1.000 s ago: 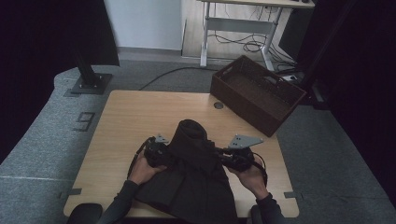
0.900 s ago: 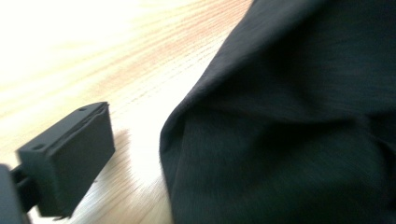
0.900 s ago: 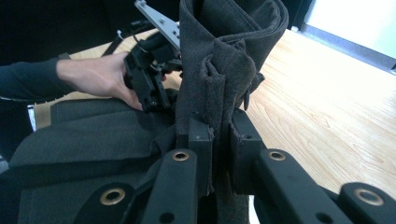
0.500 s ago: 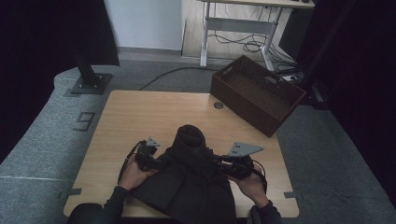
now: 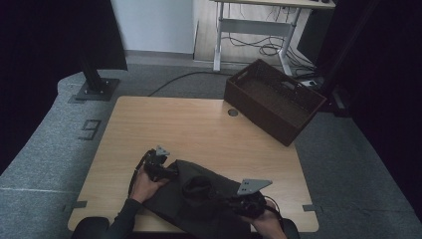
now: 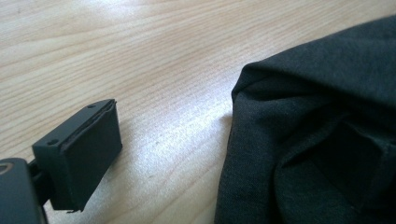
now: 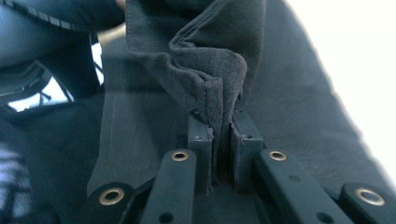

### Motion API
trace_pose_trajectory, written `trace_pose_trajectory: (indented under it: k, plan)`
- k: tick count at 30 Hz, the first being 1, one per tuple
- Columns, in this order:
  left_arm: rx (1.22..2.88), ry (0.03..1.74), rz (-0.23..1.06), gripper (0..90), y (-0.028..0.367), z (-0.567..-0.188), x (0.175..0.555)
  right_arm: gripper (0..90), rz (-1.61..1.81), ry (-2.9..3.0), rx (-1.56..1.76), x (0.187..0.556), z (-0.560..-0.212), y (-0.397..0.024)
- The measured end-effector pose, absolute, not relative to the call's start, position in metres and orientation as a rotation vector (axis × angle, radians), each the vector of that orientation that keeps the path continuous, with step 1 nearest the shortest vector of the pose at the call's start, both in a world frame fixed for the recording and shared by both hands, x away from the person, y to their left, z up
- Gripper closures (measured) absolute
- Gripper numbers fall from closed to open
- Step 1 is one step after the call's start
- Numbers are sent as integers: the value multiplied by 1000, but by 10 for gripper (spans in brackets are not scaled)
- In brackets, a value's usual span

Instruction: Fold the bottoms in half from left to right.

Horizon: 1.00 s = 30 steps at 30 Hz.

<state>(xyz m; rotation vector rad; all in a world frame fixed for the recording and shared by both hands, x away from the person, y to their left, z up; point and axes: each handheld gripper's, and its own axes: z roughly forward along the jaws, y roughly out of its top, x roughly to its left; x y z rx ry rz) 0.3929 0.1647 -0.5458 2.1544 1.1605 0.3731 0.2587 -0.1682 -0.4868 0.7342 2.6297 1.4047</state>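
Dark garment lowered flat | right hand-held gripper clamps fold | left apart

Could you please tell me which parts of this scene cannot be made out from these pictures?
- Left gripper view: second jaw hidden behind the dark garment.
- High view: garment's near edge cut off by the frame.
- Right gripper view: table washed out by glare.
- High view: basket contents too dark.
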Motion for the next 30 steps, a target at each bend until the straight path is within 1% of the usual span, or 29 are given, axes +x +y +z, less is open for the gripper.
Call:
trace_pose_trajectory:
  k: [6,12,16,19,21,24,25,27,30]
  plan:
    - [2123,1225,398,49,163,-546,399,806,1273,2672,710,265,-510,-153]
    - [2065,1337,434,58,166,-545,406,806,1213,2627,782,299,-516,-157]
    - [2049,1319,410,100,173,-544,409,805,1192,2581,857,327,-517,-161]
    - [2064,1293,377,134,180,-540,409,784,1228,2575,883,338,-518,-164]
    - [2081,1278,383,136,183,-534,406,719,1257,2578,877,336,-517,-166]
    - [2112,1244,399,138,188,-519,399,547,1268,2569,855,322,-513,-173]
    - [2114,1229,401,138,190,-514,396,476,1266,2565,847,316,-511,-177]
    - [2112,1210,403,138,196,-505,391,413,1240,2557,833,307,-507,-186]
    - [2078,1198,428,138,203,-485,388,367,1188,2573,843,298,-506,-206]
